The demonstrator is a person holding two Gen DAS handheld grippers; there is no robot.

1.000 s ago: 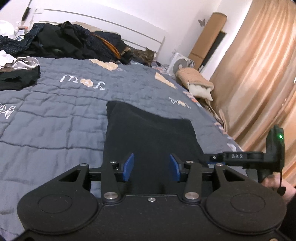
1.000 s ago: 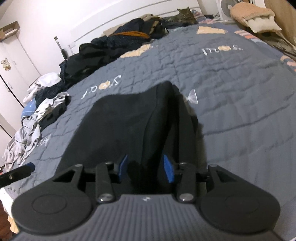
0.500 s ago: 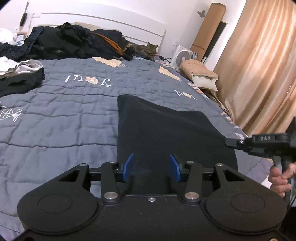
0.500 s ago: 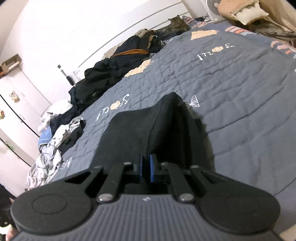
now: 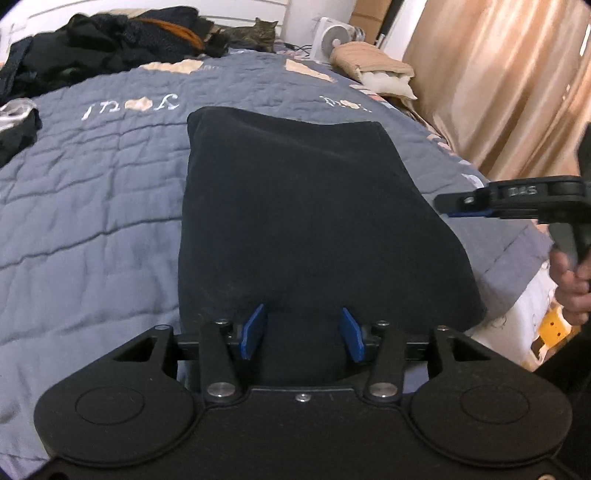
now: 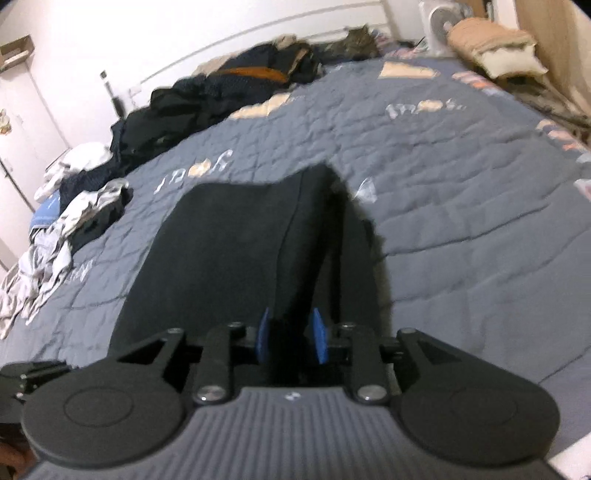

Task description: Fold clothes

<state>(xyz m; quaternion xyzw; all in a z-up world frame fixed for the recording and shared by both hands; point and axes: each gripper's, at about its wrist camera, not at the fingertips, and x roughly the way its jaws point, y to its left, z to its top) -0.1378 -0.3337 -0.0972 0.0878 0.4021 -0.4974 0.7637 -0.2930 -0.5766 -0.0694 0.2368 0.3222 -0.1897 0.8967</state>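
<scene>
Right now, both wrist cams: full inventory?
folded garment: 1, black, near bed edge, between both grippers
quilt: 1, grey-blue, covers bed
clothes pile: 1, mostly dark, by headboard
light laundry: 1 heap, white-grey, bed's far side
cat: 1, tabby, by headboard
fan: 1, white, beyond bed
curtain: 1, tan, beside bed
left gripper: jaws opening, cloth between
right gripper: jaws opening, cloth fold between
hand: 1, holds right gripper

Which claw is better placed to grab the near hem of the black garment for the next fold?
Probably left: the left claw straddles the black garment at its near hem, jaws opening. The right claw is opening too.
</scene>
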